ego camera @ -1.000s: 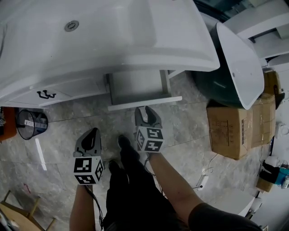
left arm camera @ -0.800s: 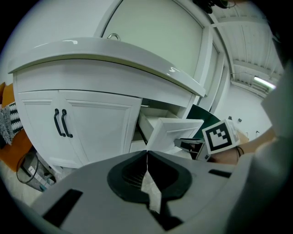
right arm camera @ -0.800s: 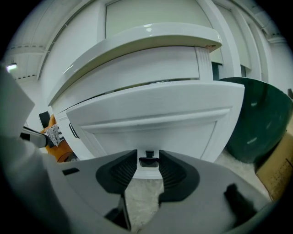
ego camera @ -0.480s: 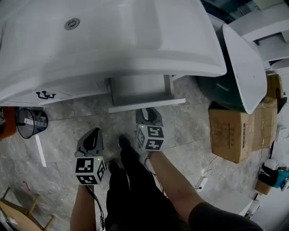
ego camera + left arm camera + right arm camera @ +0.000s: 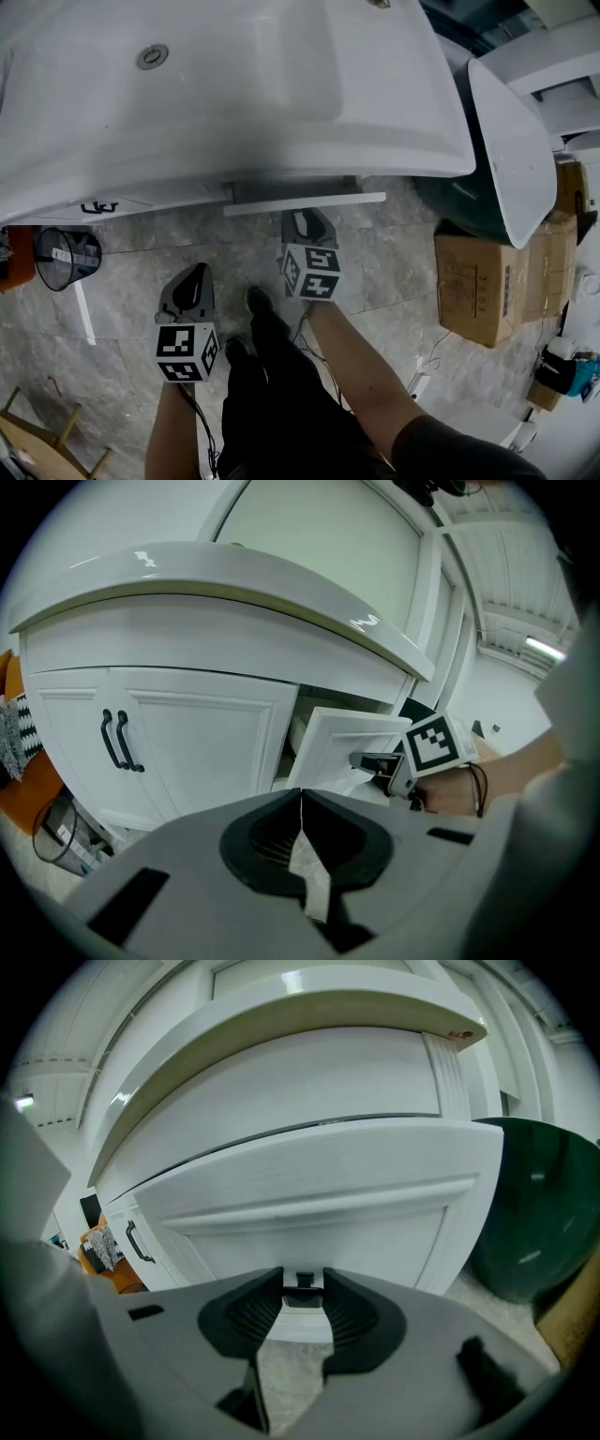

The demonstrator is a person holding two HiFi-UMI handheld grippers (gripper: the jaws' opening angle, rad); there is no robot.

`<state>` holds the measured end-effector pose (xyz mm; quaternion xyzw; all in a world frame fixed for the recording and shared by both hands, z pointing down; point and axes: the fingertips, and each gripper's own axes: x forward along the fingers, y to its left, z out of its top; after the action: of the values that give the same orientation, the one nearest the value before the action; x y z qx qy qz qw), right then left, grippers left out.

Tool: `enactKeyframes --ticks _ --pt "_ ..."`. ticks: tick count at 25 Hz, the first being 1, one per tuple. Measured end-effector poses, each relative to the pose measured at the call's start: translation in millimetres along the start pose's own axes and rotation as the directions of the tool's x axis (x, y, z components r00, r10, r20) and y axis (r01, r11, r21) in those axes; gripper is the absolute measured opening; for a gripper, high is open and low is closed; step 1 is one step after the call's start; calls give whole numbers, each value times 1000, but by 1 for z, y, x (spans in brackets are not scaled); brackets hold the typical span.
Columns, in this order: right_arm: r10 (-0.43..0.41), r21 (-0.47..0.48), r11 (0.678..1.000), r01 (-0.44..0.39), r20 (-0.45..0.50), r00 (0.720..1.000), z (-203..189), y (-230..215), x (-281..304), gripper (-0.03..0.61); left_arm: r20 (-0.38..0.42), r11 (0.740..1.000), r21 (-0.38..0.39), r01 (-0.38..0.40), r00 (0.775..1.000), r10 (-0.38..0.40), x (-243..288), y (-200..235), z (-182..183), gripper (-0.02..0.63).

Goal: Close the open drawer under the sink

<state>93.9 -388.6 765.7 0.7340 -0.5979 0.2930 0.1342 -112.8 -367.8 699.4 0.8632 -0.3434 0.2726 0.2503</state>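
The white drawer under the sink stands only slightly out, its front edge showing as a thin strip below the basin rim. My right gripper is at that front. In the right gripper view its jaws, which have just been closing, sit on either side of the small black drawer handle on the drawer panel. The left gripper view shows the drawer front tilted out, with the right gripper at it. My left gripper hangs back over the floor, shut and empty.
Cabinet doors with black handles are left of the drawer. A wire waste basket stands on the stone floor at the left. A dark green tub with a white rim and a cardboard box are at the right. The person's legs are between the grippers.
The drawer has slid in under the sink, and my right gripper has moved forward with it. The left gripper has barely shifted.
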Motion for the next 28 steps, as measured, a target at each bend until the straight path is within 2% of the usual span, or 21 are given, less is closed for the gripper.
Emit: enactKeyframes --ticks 14,28 --pt "17 2 1000 -17 6 1000 32 -3 37 141 -4 1000 -9 -8 1000 8 21 5 21 14" --pt "26 -1 1000 -26 2 1000 42 -4 49 141 7 1000 -11 -13 1000 13 24 5 33 14"
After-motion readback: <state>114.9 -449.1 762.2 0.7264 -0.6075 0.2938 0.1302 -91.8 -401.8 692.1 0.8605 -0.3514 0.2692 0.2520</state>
